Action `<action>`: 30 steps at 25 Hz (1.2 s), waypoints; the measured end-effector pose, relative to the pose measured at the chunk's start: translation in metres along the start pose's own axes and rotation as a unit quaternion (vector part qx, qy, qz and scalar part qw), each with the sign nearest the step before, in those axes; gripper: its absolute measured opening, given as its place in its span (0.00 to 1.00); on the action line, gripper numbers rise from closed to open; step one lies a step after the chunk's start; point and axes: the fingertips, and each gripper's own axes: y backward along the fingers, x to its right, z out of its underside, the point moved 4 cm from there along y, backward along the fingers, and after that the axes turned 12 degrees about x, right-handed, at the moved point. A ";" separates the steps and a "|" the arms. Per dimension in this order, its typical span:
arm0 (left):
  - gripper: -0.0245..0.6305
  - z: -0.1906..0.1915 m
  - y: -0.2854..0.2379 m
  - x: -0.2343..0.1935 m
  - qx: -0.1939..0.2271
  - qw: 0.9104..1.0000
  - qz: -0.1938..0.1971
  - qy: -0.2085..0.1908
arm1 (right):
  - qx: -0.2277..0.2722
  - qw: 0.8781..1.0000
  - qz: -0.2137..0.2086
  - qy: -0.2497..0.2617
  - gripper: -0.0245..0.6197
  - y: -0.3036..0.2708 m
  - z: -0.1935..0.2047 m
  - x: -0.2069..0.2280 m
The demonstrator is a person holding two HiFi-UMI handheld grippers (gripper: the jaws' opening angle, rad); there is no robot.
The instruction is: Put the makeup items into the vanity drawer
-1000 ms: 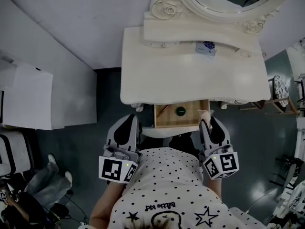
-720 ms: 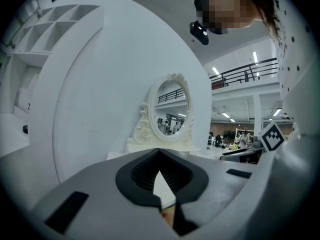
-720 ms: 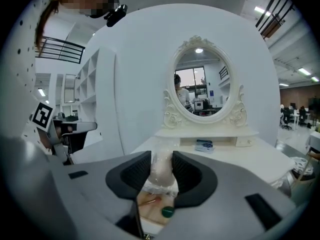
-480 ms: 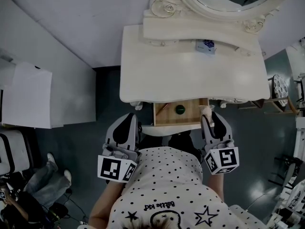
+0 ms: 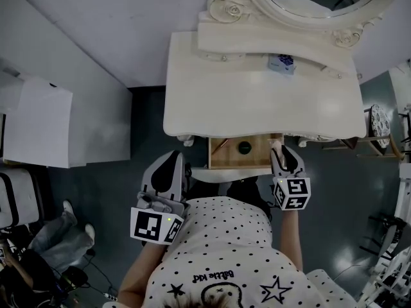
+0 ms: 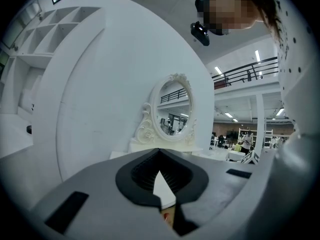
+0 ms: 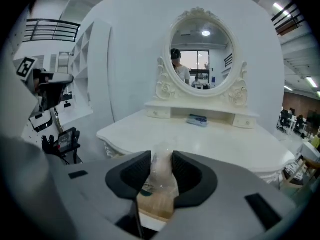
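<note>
The right gripper (image 7: 161, 165) clamps a clear plastic container (image 7: 162, 181) between its 2 jaws, above the open wooden drawer (image 7: 156, 207).

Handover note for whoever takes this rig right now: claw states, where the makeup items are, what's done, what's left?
Left claw: shut, empty, held to the left of the open drawer.
Right claw: shut on a clear makeup item, over the drawer's right end.
Done: a dark green round item and a thin stick lie in the drawer.
Left: release the clear makeup item into the drawer. The small blue-and-white box on the vanity shelf may belong there too.
</note>
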 end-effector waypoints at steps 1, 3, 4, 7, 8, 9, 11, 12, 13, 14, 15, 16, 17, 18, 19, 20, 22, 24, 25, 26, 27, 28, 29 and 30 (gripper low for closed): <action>0.03 0.000 0.000 -0.001 0.000 1.000 -0.002 0.000 | -0.013 1.000 0.000 0.000 0.25 -0.005 0.009 0.002; 0.03 0.000 0.000 -0.003 0.000 1.000 -0.008 0.002 | -0.034 0.999 -0.002 -0.004 0.25 -0.016 0.027 0.007; 0.03 0.000 0.000 -0.004 0.000 1.000 -0.012 0.004 | -0.045 0.999 -0.003 -0.005 0.25 -0.020 0.036 0.009; 0.03 -0.001 0.000 -0.006 0.000 1.000 -0.019 0.004 | -0.070 0.998 -0.005 -0.003 0.25 -0.032 0.056 0.013; 0.03 -0.001 0.000 -0.006 -0.001 1.000 -0.020 0.003 | -0.074 0.997 -0.007 -0.006 0.25 -0.037 0.060 0.013; 0.03 -0.001 0.000 -0.006 -0.001 1.000 -0.020 0.002 | -0.078 0.997 -0.008 -0.011 0.25 -0.041 0.064 0.014; 0.03 -0.001 -0.001 -0.007 -0.002 1.000 -0.021 0.001 | -0.084 0.996 -0.012 -0.019 0.25 -0.050 0.071 0.014; 0.03 -0.001 -0.001 -0.007 -0.002 1.000 -0.022 0.001 | -0.088 0.996 -0.014 -0.020 0.25 -0.054 0.073 0.013; 0.03 -0.001 -0.001 -0.007 -0.003 1.000 -0.023 0.001 | -0.093 0.995 -0.018 -0.018 0.26 -0.059 0.076 0.012; 0.03 -0.001 -0.001 -0.008 -0.003 1.000 -0.024 0.001 | -0.100 0.995 -0.022 -0.015 0.26 -0.063 0.079 0.011; 0.03 -0.001 -0.001 -0.008 -0.003 1.000 -0.025 0.001 | -0.108 0.994 -0.025 -0.012 0.26 -0.067 0.083 0.009; 0.03 0.000 -0.001 -0.008 -0.003 1.000 -0.025 0.001 | -0.116 0.993 -0.027 -0.011 0.26 -0.070 0.087 0.008; 0.03 0.000 -0.001 -0.008 -0.004 1.000 -0.025 0.000 | -0.123 0.992 -0.029 -0.010 0.26 -0.073 0.091 0.008; 0.03 0.000 -0.001 -0.008 -0.004 1.000 -0.024 0.000 | -0.129 0.991 -0.030 -0.010 0.26 -0.076 0.095 0.007; 0.03 0.001 -0.002 -0.008 -0.004 1.000 -0.024 0.000 | -0.134 0.990 -0.030 -0.010 0.26 -0.078 0.098 0.007; 0.03 0.001 -0.002 -0.008 -0.004 1.000 -0.024 0.000 | -0.139 0.990 -0.030 -0.010 0.26 -0.080 0.100 0.007; 0.03 0.001 -0.001 -0.009 -0.004 1.000 -0.025 -0.001 | -0.145 0.989 -0.030 -0.010 0.26 -0.083 0.103 0.006; 0.03 0.002 -0.001 -0.009 -0.004 1.000 -0.025 -0.001 | -0.148 0.989 -0.031 -0.009 0.26 -0.085 0.104 0.006; 0.03 0.001 -0.002 -0.009 -0.005 1.000 -0.025 -0.001 | -0.149 0.988 -0.032 -0.009 0.26 -0.086 0.105 0.006; 0.03 0.001 -0.002 -0.008 -0.005 1.000 -0.025 -0.001 | -0.151 0.988 -0.033 -0.009 0.26 -0.087 0.106 0.006; 0.03 0.001 -0.002 -0.008 -0.006 1.000 -0.025 -0.001 | -0.152 0.988 -0.033 -0.010 0.26 -0.088 0.106 0.006; 0.03 0.000 -0.002 -0.008 -0.006 1.000 -0.025 0.000 | -0.154 0.987 -0.033 -0.009 0.26 -0.088 0.107 0.005; 0.03 0.000 -0.002 -0.008 -0.006 1.000 -0.025 0.000 | -0.156 0.987 -0.033 -0.009 0.27 -0.089 0.107 0.005; 0.03 0.000 -0.001 -0.008 -0.006 1.000 -0.024 0.000 | -0.157 0.987 -0.032 -0.007 0.27 -0.089 0.107 0.005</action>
